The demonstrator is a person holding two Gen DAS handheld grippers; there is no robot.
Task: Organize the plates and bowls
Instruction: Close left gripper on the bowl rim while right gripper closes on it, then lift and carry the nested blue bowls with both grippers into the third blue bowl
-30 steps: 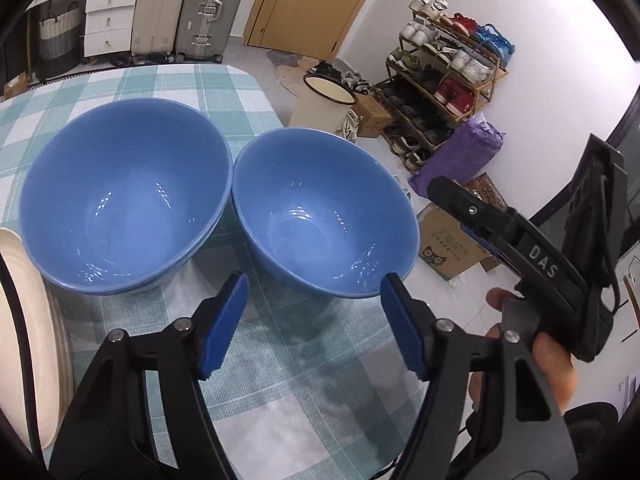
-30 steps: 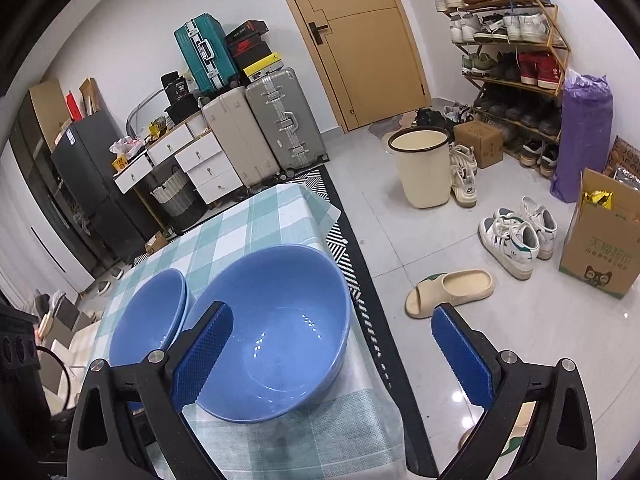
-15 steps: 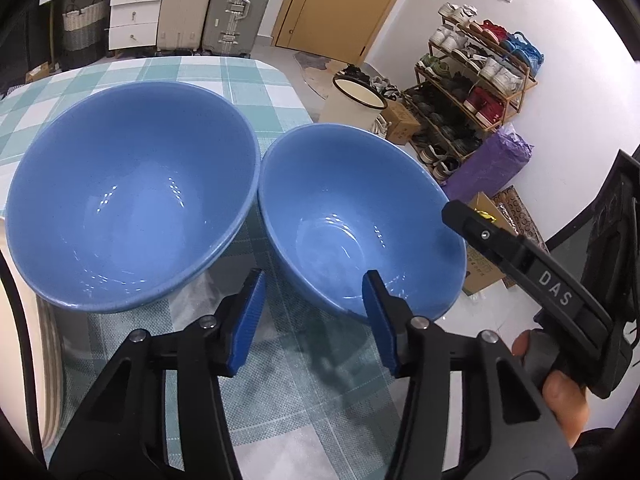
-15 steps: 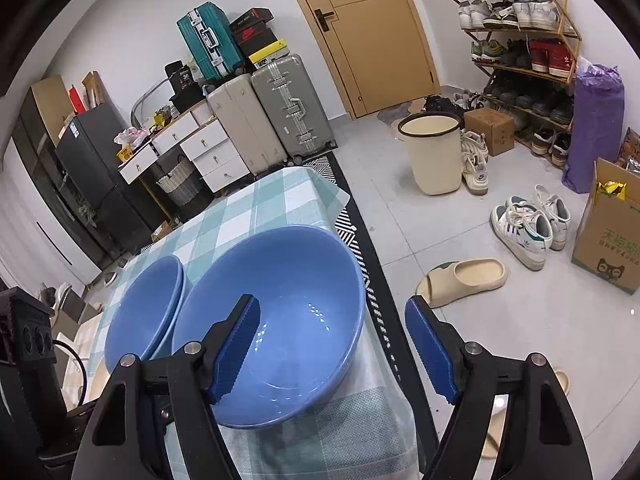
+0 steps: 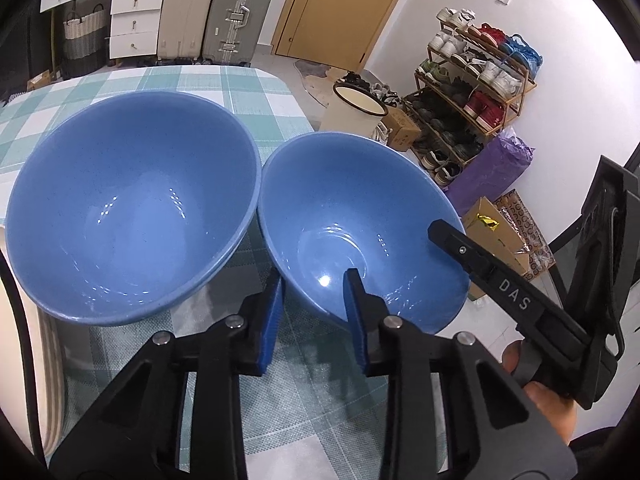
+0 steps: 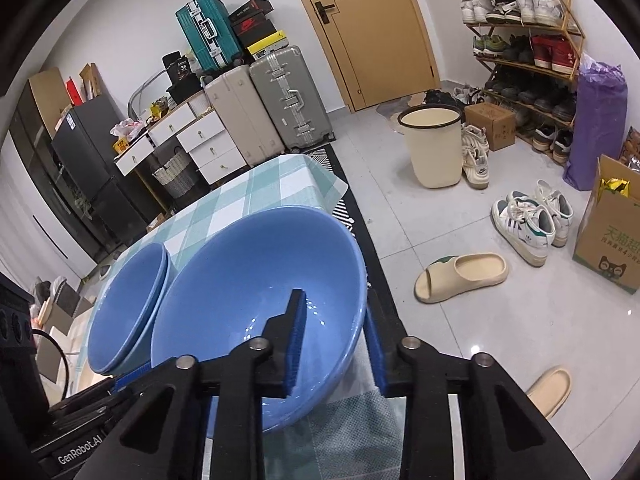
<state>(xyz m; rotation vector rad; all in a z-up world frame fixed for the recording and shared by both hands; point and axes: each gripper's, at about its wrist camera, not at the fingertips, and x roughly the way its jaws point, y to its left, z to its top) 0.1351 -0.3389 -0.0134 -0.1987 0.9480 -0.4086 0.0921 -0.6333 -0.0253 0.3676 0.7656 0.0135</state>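
Observation:
Two blue bowls stand on the checked tablecloth (image 5: 320,400). The nearer single bowl (image 5: 360,200) (image 6: 248,280) is gripped from two sides. My left gripper (image 5: 314,292) straddles its near rim, one pad outside and one inside, with the jaws closing onto the wall. My right gripper (image 6: 334,320) straddles the rim at the table-edge side, its jaws also closing on the wall. One of its fingers (image 5: 472,256) shows over the rim in the left wrist view. A nested stack of blue bowls (image 5: 132,208) (image 6: 124,308) touches it on the left.
Cream plates (image 5: 24,360) lie at the far left of the table. The held bowl stands close to the table's right edge. On the floor beyond are a bin (image 6: 434,148), sneakers (image 6: 524,228), slippers (image 6: 460,276) and a cardboard box (image 6: 608,248).
Both grippers have come down and forward to the single bowl. Their jaws narrowed from wide apart to a tight straddle of its rim.

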